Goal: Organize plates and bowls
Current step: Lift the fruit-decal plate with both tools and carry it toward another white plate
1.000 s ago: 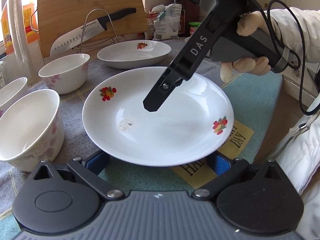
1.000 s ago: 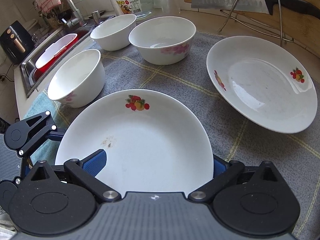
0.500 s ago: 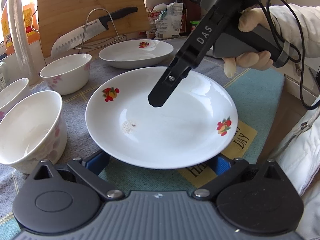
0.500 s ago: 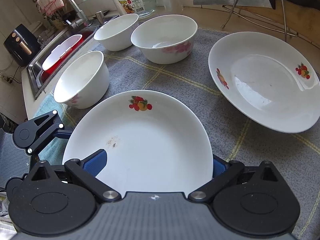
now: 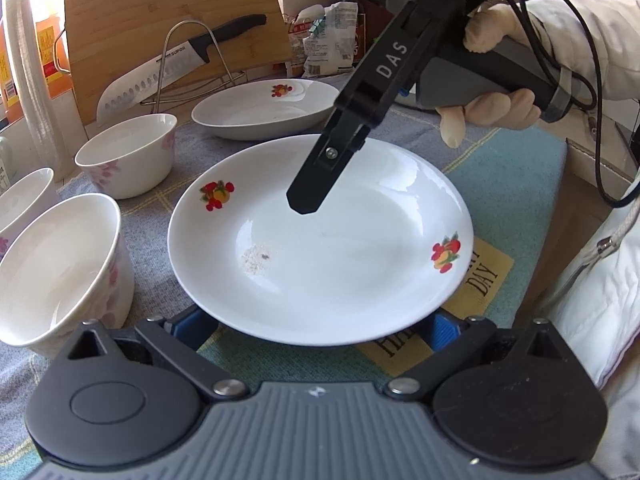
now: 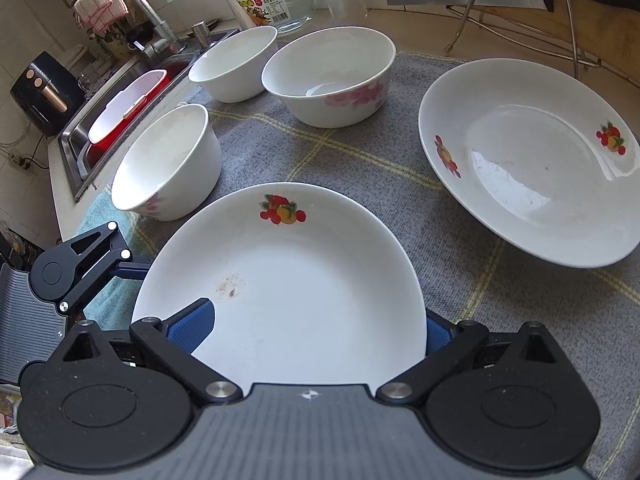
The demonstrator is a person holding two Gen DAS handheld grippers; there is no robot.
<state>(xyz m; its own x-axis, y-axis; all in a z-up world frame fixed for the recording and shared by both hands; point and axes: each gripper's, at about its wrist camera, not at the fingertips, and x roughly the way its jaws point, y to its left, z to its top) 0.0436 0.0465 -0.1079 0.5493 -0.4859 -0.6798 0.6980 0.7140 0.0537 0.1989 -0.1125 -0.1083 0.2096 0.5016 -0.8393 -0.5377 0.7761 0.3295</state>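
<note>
Hardly a twitch over the last second: the near plate (image 5: 320, 272) sits just where it was in both views, and only the background has crept a little, the bowls sliding a touch closer in the right wrist view. The right gripper (image 6: 314, 326) holds the same pose, fingers spread wide, the left pad lying over the plate's rim at 7 o'clock and the right one hidden behind the rim at 5 o'clock. Whether they actually bite the china, I cannot tell. The left gripper (image 5: 316, 326) is released, both blue pads wide apart and tucked under the rim nearest its own camera, with nothing pinched. So the plate remains over the cloth (image 6: 360, 148), carrying a crumbly smear (image 5: 258, 258) left of its centre. The second plate (image 6: 528, 160) waits at 2 o'clock, well apart, while three bowls fan from 10 to 12 o'clock, the nearest bowl (image 6: 168, 160) just beside the rim. No stacking yet. My read is that this is the settling of a grip before a carry toward that second plate, and a shallow hold on a slick rim could let it tip.
</note>
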